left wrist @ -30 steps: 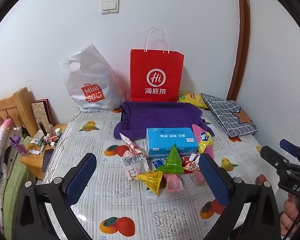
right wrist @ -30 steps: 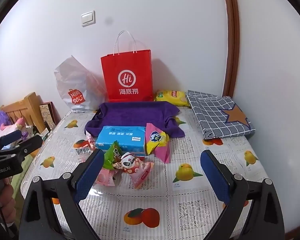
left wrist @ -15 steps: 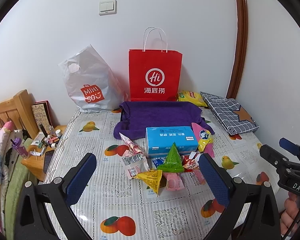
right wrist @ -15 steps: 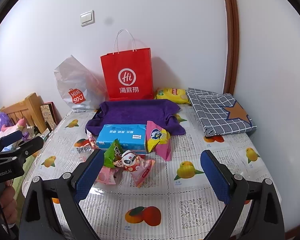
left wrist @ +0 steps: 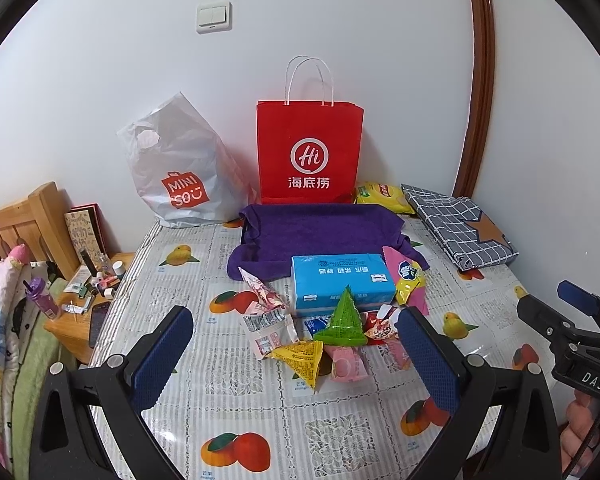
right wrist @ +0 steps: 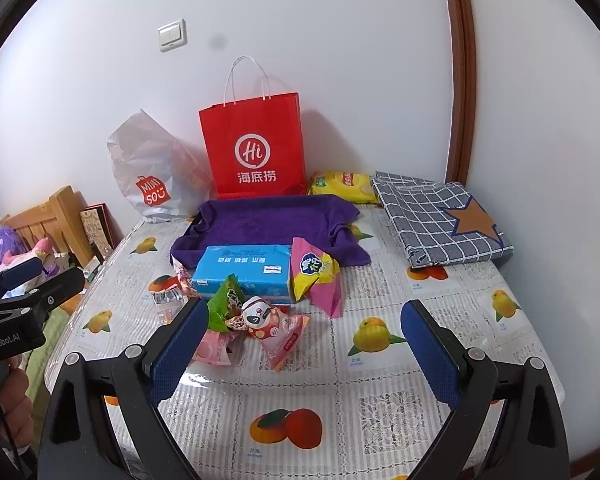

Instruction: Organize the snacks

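Observation:
A heap of snack packets lies mid-table: a green triangular packet (left wrist: 345,318), a yellow one (left wrist: 302,356), a pink panda packet (right wrist: 274,326) and a pink-yellow bag (right wrist: 314,272) leaning on a blue tissue box (left wrist: 342,280). Behind them a tray draped in a purple towel (left wrist: 320,232) sits before a red paper bag (left wrist: 310,152). My left gripper (left wrist: 296,356) hovers open above the table's near side, short of the heap. My right gripper (right wrist: 304,348) is open too, nothing between its fingers, with the heap at its left finger.
A white plastic bag (left wrist: 180,172) stands at the back left, a yellow chip bag (left wrist: 384,196) and folded checked cloth (right wrist: 440,216) at the back right. A cluttered bedside stand (left wrist: 88,300) and bed lie beyond the table's left edge. A hand (left wrist: 584,432) holds each gripper.
Both views have pulled back and risen slightly, so the snack heap sits a little farther off. Both grippers stay open and nothing on the table has moved.

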Motion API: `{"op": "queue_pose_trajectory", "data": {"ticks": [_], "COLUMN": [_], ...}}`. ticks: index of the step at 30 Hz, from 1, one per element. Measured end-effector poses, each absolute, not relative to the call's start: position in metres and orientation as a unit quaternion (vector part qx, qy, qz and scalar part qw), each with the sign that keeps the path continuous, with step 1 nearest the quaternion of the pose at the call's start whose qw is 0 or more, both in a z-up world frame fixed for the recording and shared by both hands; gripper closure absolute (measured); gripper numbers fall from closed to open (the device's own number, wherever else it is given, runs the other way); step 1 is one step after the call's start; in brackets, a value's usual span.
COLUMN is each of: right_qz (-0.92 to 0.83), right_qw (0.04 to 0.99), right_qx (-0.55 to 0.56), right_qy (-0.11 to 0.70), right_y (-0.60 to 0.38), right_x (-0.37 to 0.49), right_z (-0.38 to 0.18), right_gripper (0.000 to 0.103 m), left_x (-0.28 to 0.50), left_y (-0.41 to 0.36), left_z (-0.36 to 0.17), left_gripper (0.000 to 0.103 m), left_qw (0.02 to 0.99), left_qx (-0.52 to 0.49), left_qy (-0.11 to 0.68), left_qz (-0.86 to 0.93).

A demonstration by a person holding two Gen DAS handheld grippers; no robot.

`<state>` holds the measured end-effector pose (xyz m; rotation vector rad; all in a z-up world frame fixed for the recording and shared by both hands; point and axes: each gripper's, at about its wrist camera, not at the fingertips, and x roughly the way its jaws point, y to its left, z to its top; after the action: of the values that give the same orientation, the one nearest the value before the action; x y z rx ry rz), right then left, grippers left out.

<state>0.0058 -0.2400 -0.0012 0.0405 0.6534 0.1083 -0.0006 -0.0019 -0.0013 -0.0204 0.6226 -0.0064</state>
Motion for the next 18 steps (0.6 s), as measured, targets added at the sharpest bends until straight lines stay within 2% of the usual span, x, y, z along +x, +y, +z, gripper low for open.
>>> {"op": "queue_pose_trajectory", "data": {"ticks": [18], "right_qz": [0.055], "right_qw": [0.944], "right_qx": [0.026], "right_qy": [0.324], "right_y": [-0.241], "right_x": [0.008], "right_z": [-0.001], "right_gripper": [0.007], "left_x": [-0.001], "left_y": [-0.015], "left_z": [-0.002], "left_gripper": [0.000], "left_qw": [0.951], "left_qx": [0.014], "left_qy": [0.308], "left_qz": [0.004]}}
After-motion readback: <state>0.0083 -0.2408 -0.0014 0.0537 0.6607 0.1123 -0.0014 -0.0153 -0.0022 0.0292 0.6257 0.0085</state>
